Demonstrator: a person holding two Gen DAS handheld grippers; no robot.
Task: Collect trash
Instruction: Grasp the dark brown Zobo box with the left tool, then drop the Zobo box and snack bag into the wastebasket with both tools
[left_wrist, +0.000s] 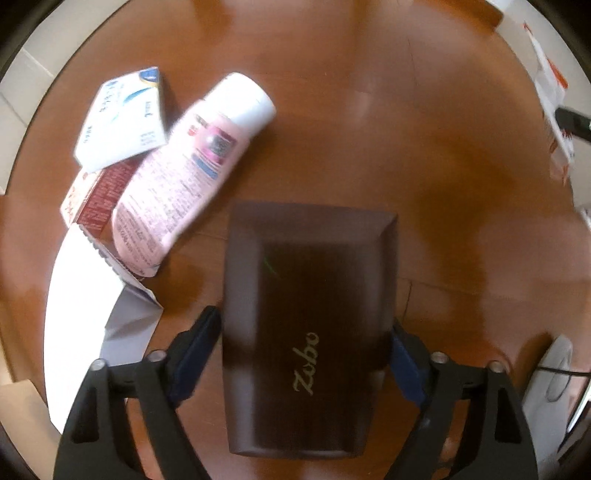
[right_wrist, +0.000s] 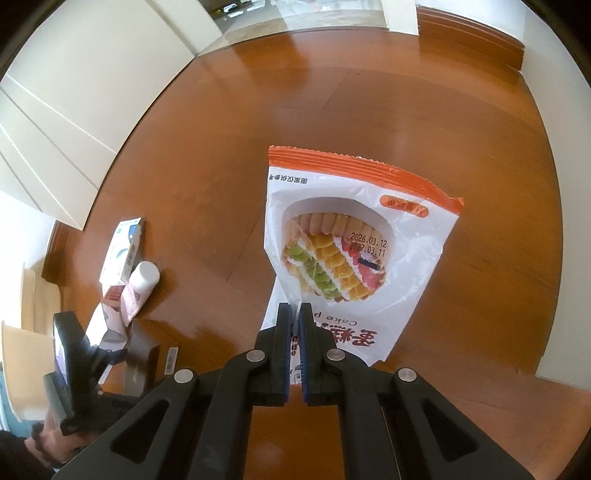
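Brown box (left_wrist: 310, 325) between left tool (left_wrist: 306, 354) pads

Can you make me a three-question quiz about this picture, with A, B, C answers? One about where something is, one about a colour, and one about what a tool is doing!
1. Where is the dark brown box?
A. between the left tool's fingers
B. on top of the pink bottle
C. inside the bag

2. What colour is the top strip of the cake bag?
A. green
B. orange
C. purple

3. What is the right tool doing?
A. standing wide open
B. pinching the cake bag
C. holding the bottle

Answers:
1 A: the left tool has one finger on each side of the box.
2 B: the sealed edge is orange.
3 B: its fingers are shut on the bag's edge.
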